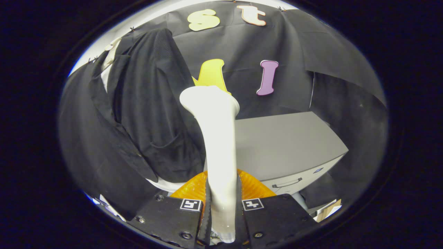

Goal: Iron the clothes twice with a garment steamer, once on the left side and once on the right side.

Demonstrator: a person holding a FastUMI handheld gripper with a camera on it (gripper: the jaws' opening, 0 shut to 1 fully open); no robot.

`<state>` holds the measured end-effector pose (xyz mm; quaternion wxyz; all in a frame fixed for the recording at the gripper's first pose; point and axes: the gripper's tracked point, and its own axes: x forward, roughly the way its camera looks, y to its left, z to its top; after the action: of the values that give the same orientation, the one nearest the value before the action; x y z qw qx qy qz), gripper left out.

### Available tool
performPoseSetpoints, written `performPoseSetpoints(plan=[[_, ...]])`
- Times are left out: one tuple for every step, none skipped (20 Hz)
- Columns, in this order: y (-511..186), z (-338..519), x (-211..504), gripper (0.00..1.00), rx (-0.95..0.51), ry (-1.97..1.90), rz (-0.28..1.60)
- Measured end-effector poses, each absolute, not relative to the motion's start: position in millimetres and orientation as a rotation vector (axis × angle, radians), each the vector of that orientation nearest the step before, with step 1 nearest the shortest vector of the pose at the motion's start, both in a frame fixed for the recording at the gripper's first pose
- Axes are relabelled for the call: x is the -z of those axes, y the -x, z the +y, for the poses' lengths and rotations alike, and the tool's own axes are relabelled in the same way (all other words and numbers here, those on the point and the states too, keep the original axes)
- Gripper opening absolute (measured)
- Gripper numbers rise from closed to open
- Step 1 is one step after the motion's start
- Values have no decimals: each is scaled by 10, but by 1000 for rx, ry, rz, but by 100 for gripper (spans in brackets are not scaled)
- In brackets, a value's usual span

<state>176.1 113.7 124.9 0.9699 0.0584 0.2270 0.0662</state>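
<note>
The gripper (223, 207) has its fingers clamped on the handle of the garment steamer (216, 138), one finger pressing each side of the white shaft, so the grip is firm and centred. That makes sense: the steamer is tall and top-heavy, and holding it low on the handle, w/ the orange base part (254, 186) just ahead of the fingers, likely keeps it from twisting. The steamer stands roughly upright betw. the fingers, its flared head at the top, leaning slightly toward the garment side.

The clothes, a dark jacket (145, 114), hang on a pale hanger (111, 52) against the booth wall, left of the steamer head and beyond the fingers. Hanging lets the fabric drop straight, which suits steaming top to bottom. The head looks near the jacket's right edge but contact can't be told from this angle.

A grey cabinet (287, 145) w/ a drawer handle sits to the right, behind the steamer; it's not part of the job.

Judging by this, the steamer is in hand and raised, w/ the head yet to be brought flat onto either side of the jacket.
</note>
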Motion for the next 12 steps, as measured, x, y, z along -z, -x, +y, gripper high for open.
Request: performPoseSetpoints(plan=[[-1692,1187,-1293,30,-127,-125,441],[-1624,1248,-1349,30,-122,-130,421],[-1561,1318,-1441,30,-122,-136,401],[-1495,1392,-1518,30,-123,-139,379],[-1439,1471,-1598,30,-124,-143,352],[-1389,1550,-1706,30,-128,-138,319],[-1371,1629,-1804,30,-131,-129,283],[-1353,1702,-1923,30,-134,-116,244],[-1304,1775,-2089,30,-138,-103,204],[-1312,1858,-2209,30,-141,-91,165],[-1320,1952,-2320,30,-145,-74,128],[-1358,2045,-2434,30,-148,-61,89]])
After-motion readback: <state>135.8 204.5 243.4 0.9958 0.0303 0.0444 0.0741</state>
